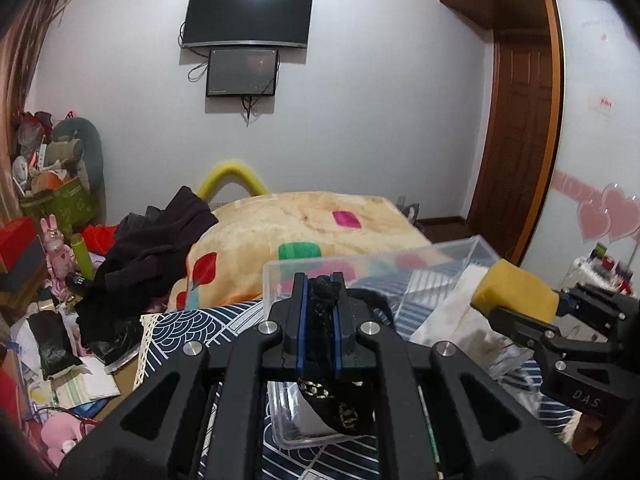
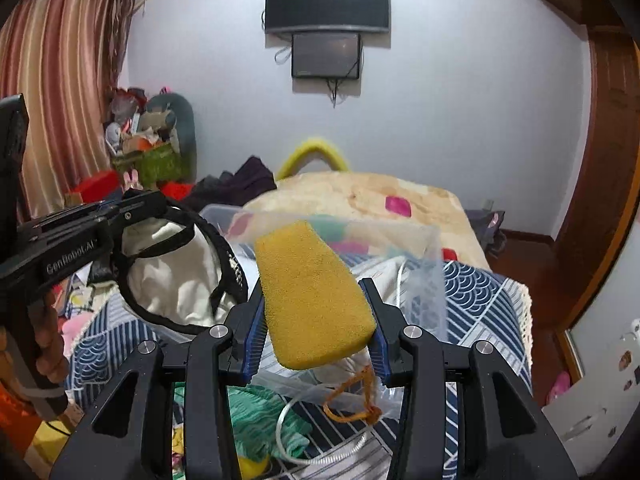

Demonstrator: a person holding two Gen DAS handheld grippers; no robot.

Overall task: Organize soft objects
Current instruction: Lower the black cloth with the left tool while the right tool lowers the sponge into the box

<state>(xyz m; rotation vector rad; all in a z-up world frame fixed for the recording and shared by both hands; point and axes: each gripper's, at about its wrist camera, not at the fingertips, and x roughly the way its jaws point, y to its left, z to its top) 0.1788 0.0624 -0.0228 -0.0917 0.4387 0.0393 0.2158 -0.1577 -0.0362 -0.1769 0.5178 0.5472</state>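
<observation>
I've got my left gripper clamped on black lace fabric over the clear plastic bin's near rim, right gripper squeezing yellow foam sponge w/ free air above bin.

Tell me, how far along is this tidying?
Early, it seems. The clear plastic bin looks nearly empty. In hand: the left hand-held gripper pinches a black lace garment above the bin; the right hand-held gripper clamps a yellow sponge. Left: both items, plus the green cloth on the bedspread.
</observation>
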